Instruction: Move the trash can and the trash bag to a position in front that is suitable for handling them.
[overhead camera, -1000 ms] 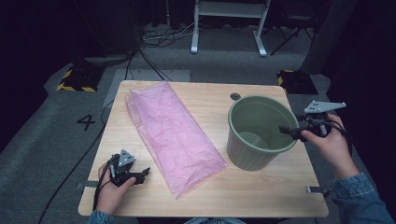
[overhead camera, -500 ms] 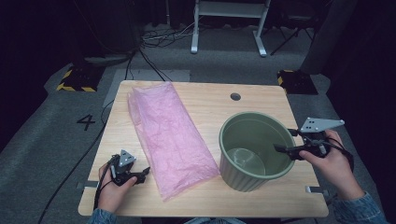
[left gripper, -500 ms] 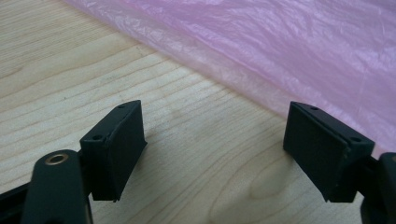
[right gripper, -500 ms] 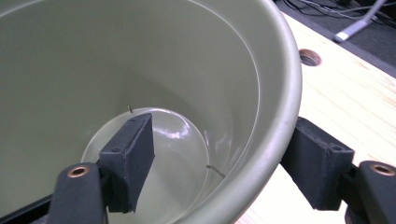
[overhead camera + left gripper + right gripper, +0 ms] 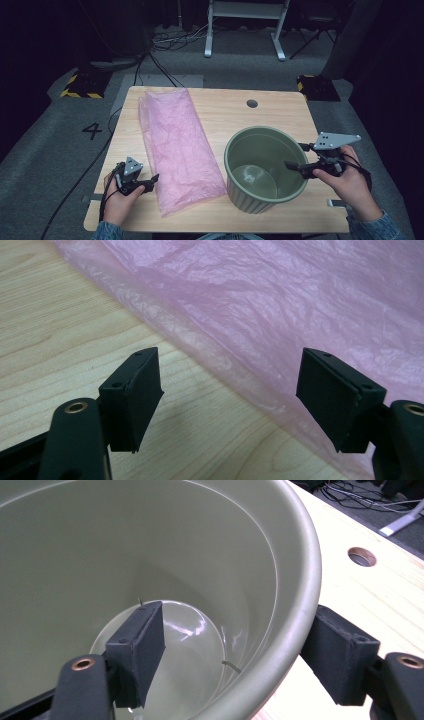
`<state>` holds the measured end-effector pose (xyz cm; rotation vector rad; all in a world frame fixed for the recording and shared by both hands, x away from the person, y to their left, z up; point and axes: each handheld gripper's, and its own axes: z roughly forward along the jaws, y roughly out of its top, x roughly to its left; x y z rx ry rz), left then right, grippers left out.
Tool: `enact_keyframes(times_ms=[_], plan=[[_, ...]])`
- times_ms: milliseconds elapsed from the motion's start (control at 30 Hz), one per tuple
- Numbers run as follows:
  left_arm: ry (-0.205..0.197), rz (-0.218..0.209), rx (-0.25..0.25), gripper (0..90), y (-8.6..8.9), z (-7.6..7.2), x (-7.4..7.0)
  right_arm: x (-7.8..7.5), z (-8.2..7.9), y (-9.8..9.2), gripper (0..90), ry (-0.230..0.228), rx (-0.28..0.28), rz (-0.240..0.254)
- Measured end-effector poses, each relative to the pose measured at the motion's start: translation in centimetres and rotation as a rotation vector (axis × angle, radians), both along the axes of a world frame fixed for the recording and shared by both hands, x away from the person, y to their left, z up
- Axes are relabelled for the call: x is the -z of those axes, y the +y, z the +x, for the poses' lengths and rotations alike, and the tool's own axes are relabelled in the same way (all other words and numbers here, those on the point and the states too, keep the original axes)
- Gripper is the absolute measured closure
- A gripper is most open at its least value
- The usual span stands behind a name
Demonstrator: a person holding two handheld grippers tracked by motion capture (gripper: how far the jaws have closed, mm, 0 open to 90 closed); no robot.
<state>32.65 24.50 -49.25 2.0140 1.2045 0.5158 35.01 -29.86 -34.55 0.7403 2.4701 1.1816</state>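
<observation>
A pink plastic bag point(image 5: 175, 145) lies flat along the left half of the wooden table point(image 5: 280, 115). My left gripper point(image 5: 150, 182) rests by the bag's near left edge. Its jaws have just been closing a little and stand open point(image 5: 230, 400), with the bag's edge point(image 5: 280, 305) running between them untouched. A green bin point(image 5: 250, 200) stands at the front right. My right gripper point(image 5: 295, 157) is shut on its right rim, one jaw inside the bin point(image 5: 150, 545) and the other outside.
A round hole point(image 5: 252, 103) is cut in the tabletop behind the bin. Bare wood lies between bag and bin. The bin stands near the table's front edge. Cables and a white frame are on the floor beyond the table.
My right gripper has drawn the green bin toward the front edge and slightly left. The left hand has stayed where it was beside the bag.
</observation>
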Motion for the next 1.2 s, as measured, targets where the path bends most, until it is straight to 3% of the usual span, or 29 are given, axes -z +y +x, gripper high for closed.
enact_keyframes(times_ms=[267, 467, 533, 567, 600, 633, 700, 900, 933, 1000, 1067, 1200], plan=[[0.0, -0.001, 0.002, 26.2, -0.1, 0.1, 0.1, 0.2, -0.4, 1.7, 28.0, 0.004, -0.05, 0.024], [-0.005, -0.004, -0.004, 26.2, 0.0, 0.1, -0.1, 0.2, -0.6, 3.3, 27.8, -0.013, -0.056, 0.033], [-0.007, -0.007, -0.007, 26.2, 0.1, 0.2, -0.2, 0.1, -0.8, 3.4, 27.3, -0.038, -0.049, 0.02], [-0.009, -0.01, -0.013, 26.2, 0.2, 0.2, -0.3, -0.1, -0.9, 3.3, 26.9, -0.044, -0.042, 0.023], [-0.008, -0.012, -0.019, 26.3, 0.3, 0.2, -0.4, -0.3, -1.0, 3.1, 26.8, -0.062, -0.034, 0.053], [-0.01, -0.005, -0.024, 26.4, 0.5, 0.4, -0.6, -1.2, -1.3, 2.4, 26.9, -0.084, -0.02, 0.112], [-0.015, 0.003, -0.025, 26.4, 0.5, 0.7, -0.8, -2.0, -1.5, 1.5, 26.9, -0.108, 0.007, 0.152], [-0.031, 0.027, -0.02, 26.1, 0.2, 1.8, -1.7, -2.0, -0.9, -0.3, 26.5, -0.13, 0.093, 0.116], [-0.032, 0.023, -0.029, 26.0, 0.2, 2.3, -2.1, -1.5, -0.8, -1.0, 27.0, -0.12, 0.118, 0.166], [-0.03, 0.024, -0.035, 25.6, 0.3, 2.6, -2.3, -1.3, -0.7, -1.4, 29.8, -0.117, 0.135, 0.158], [-0.013, 0.037, -0.033, 25.3, 0.3, 3.2, -2.6, -0.5, -0.7, -2.5, 28.6, -0.14, 0.195, 0.106], [-0.003, 0.039, -0.038, 24.8, 0.5, 3.8, -2.7, 0.8, -0.7, -3.4, 27.6, -0.1, 0.22, 0.099]])
